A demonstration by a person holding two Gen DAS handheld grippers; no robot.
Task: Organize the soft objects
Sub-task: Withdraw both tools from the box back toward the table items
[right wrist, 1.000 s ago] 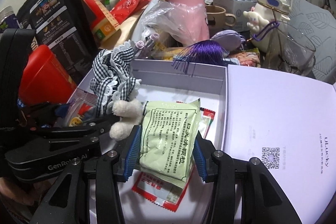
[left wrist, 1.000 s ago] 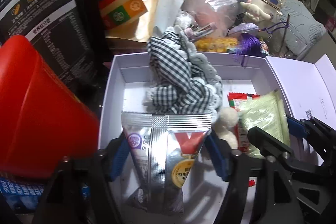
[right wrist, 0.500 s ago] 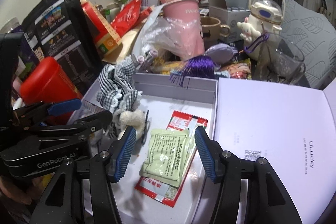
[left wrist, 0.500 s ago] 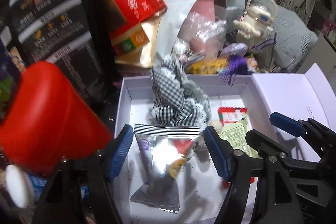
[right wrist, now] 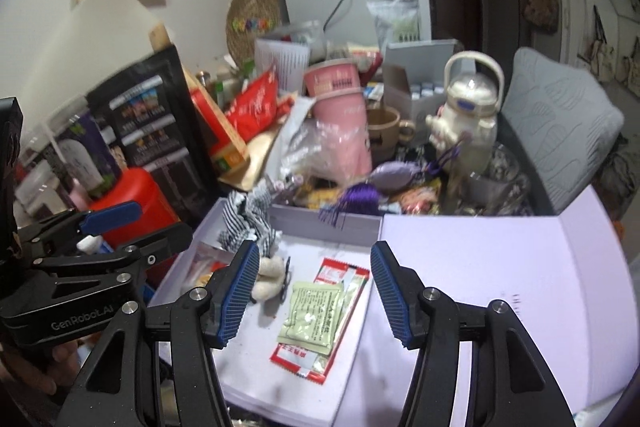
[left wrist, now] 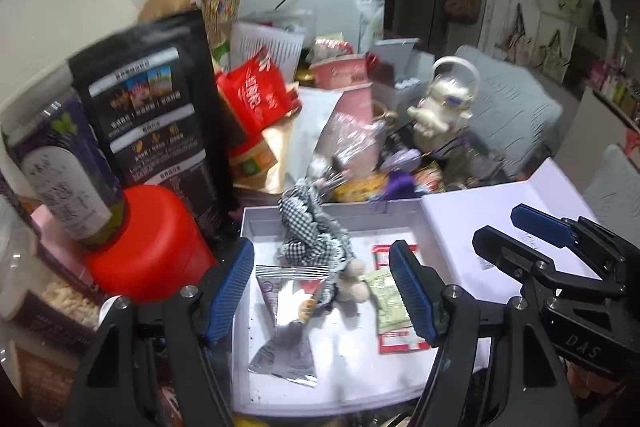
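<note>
An open white box (left wrist: 344,387) (right wrist: 320,221) holds a silver foil packet (left wrist: 290,311), a black-and-white gingham cloth doll (left wrist: 316,239) (right wrist: 250,223) with a cream pompom (left wrist: 354,289) (right wrist: 266,277), a pale green sachet (left wrist: 390,303) (right wrist: 314,315) and a red-and-white sachet (right wrist: 320,351) under it. My left gripper (left wrist: 322,289) is open and empty, raised above the foil packet. My right gripper (right wrist: 312,291) is open and empty, raised above the green sachet.
The box lid (right wrist: 500,291) lies open to the right. A red canister (left wrist: 148,247), a black snack bag (left wrist: 156,115), pink cups (right wrist: 340,115), a white kettle-shaped toy (right wrist: 468,111), a purple tassel (right wrist: 356,199) and a grey cushion (right wrist: 560,123) crowd behind and left.
Both grippers let go of their packets, opened and pulled back and up. The foil packet and green sachet now lie in the box.
</note>
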